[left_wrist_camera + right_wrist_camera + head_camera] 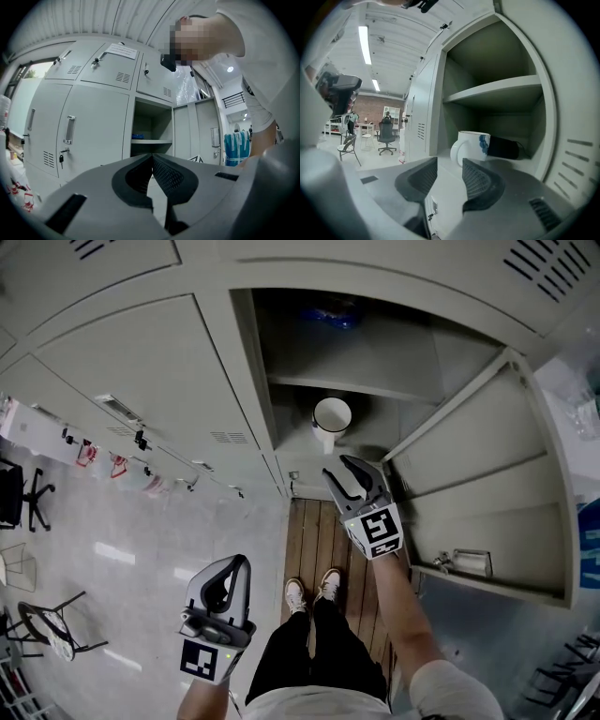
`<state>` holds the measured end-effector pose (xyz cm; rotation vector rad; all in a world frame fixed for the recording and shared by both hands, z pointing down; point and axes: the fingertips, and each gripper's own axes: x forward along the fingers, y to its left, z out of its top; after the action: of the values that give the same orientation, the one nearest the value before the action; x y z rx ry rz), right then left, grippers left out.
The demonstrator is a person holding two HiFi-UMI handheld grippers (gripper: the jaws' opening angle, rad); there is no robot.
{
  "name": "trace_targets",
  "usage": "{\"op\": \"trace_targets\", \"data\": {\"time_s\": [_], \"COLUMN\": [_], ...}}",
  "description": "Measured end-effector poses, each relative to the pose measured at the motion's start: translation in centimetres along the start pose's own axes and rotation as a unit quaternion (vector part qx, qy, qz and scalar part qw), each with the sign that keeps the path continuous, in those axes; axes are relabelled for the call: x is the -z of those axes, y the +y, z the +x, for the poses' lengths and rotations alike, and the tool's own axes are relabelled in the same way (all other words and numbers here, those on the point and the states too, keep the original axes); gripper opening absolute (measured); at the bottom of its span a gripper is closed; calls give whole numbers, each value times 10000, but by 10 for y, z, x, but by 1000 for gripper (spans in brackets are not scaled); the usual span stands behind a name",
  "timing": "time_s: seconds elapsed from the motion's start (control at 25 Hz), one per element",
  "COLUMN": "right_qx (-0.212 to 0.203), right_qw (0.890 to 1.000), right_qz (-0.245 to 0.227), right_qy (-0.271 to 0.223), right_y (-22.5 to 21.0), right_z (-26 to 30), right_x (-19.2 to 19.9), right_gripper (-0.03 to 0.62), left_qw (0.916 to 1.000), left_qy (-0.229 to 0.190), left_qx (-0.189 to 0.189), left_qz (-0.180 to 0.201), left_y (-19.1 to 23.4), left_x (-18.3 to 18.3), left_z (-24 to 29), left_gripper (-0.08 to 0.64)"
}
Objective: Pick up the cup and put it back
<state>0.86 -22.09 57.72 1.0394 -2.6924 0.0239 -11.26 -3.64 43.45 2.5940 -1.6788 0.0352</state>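
A white cup [332,415] with a blue mark and a handle stands upright on the lower shelf [375,442] of an open locker. In the right gripper view the cup [471,147] sits just beyond the jaws, its handle turned to the left. My right gripper [339,468] is in front of the shelf edge, a little short of the cup. Its jaws [450,161] stand open with nothing between them. My left gripper [241,561] hangs low at the left, away from the locker. Its pads meet at the tips [152,155] and hold nothing.
The locker door [487,512] swings open to the right of my right arm. A dark object [504,147] lies behind the cup on the same shelf. A blue thing [328,315] rests on the shelf above. Shut lockers [159,371] stand to the left, with office chairs [37,493] beyond.
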Motion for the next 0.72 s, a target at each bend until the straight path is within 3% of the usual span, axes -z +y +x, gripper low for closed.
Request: {"op": "trace_targets", "data": {"time_s": [0.28, 0.72], "right_qx": [-103, 89], "right_qw": [9983, 9977], "right_qz": [560, 666], "right_qy": [83, -35], "right_y": [15, 34], "right_z": [-28, -81], "right_x": [-4, -50], "right_gripper": [130, 41], "left_qw": [9997, 9988], "left_qy": [-16, -385], "left_qx": [237, 274], "left_qz": [18, 123], "left_y": [-9, -7], "left_x": [-10, -46], "left_z": [-2, -24], "left_gripper": [21, 21]}}
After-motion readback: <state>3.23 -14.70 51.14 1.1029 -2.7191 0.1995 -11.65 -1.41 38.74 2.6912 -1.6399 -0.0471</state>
